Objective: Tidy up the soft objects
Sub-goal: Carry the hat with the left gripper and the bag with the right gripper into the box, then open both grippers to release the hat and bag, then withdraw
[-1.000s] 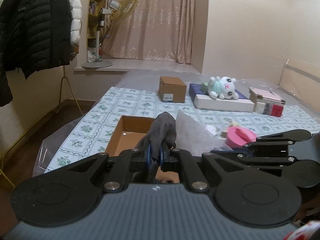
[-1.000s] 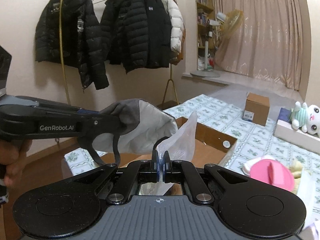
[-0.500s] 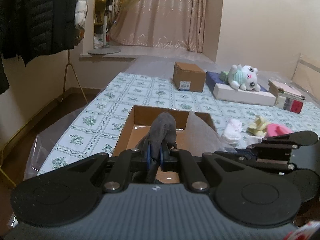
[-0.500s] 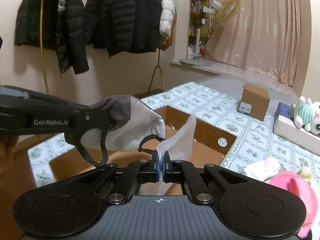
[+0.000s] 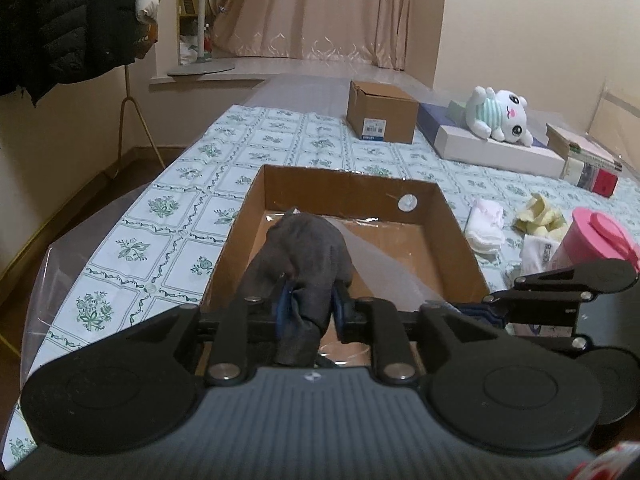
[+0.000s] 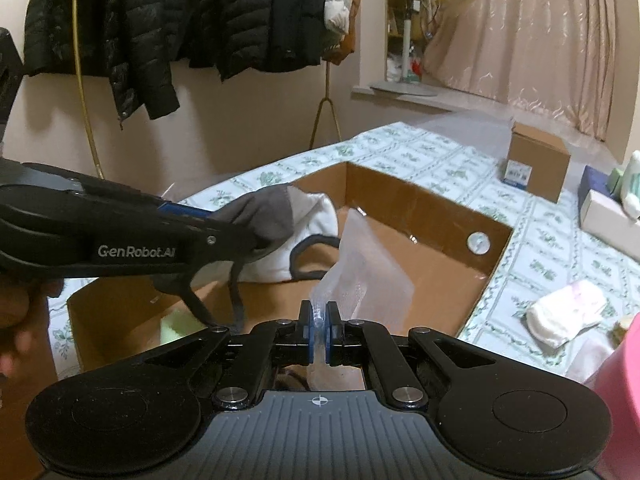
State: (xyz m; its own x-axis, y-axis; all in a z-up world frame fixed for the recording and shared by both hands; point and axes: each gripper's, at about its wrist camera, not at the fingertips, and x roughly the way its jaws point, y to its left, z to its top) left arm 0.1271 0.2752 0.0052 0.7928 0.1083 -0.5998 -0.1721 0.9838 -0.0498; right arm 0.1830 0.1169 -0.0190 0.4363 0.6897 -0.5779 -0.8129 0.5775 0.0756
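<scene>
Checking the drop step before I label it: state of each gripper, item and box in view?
left gripper: jaws opening, grey mask between them
grey mask: over the open box, white lining showing
right gripper: shut on clear plastic bag
clear plastic bag: held upright over the open box
open cardboard box: open
small cardboard box: closed
plush toy: lying on a flat white box
</scene>
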